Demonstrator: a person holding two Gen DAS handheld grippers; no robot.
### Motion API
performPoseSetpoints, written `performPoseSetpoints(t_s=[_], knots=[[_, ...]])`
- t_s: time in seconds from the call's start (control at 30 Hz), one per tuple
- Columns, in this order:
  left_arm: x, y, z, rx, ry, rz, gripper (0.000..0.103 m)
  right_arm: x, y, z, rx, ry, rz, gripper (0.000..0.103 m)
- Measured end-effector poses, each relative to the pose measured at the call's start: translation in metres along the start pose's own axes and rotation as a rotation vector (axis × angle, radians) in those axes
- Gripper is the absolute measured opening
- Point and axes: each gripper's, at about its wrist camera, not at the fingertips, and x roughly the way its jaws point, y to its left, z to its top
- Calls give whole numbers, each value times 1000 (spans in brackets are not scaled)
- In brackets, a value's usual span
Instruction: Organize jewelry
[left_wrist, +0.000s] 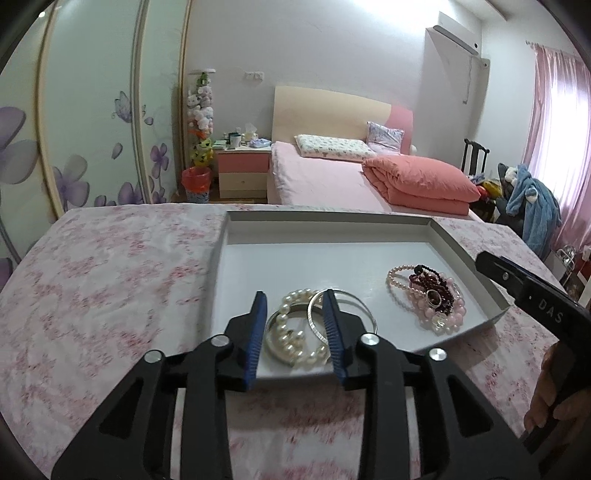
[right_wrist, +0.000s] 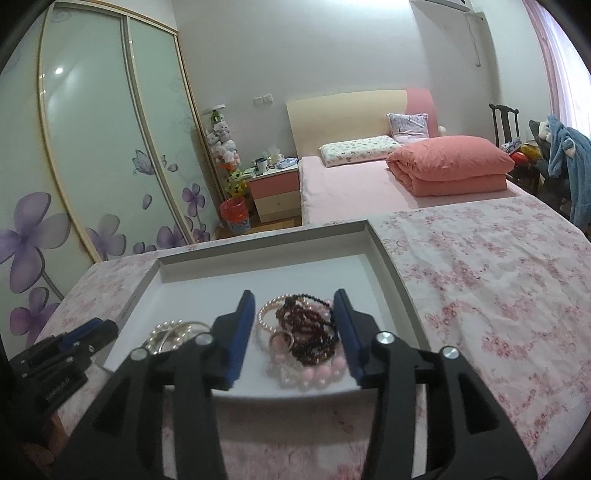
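A shallow white tray (left_wrist: 332, 254) lies on a pink flowered cloth. At its near left corner a white pearl bracelet (left_wrist: 291, 343) and silver bangles (left_wrist: 354, 299) lie together. My left gripper (left_wrist: 294, 295) hangs just over them, open, its blue pads on either side without pressing. On the tray's right side sits a heap of bead bracelets (left_wrist: 428, 295), dark red, pink and pale pearl. In the right wrist view that heap (right_wrist: 306, 332) lies between the spread pads of my right gripper (right_wrist: 293, 295), which is open. The left gripper (right_wrist: 92, 330) shows at the lower left beside the bangles (right_wrist: 173, 330).
The flowered cloth (left_wrist: 110, 277) covers the whole tabletop around the tray (right_wrist: 258, 273). A hand (left_wrist: 554, 387) holds the right gripper's black body (left_wrist: 517, 284) at the edge. Behind the table are a pink bed (left_wrist: 332, 177), a nightstand (left_wrist: 242, 170) and a flowered wardrobe (right_wrist: 92, 147).
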Motion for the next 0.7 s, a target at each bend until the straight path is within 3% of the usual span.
performPoseSetpoints(t_s=[0.13, 0.33, 0.7], knots=[[-23, 12, -9, -26, -10, 6, 39, -24, 3, -9, -4, 3, 11, 47], [-56, 26, -29, -74, -16, 23, 51, -68, 13, -29, -24, -16, 28, 57], [-101, 5, -51, 24, -89, 32, 93, -117, 35, -54, -81, -78, -2, 85]])
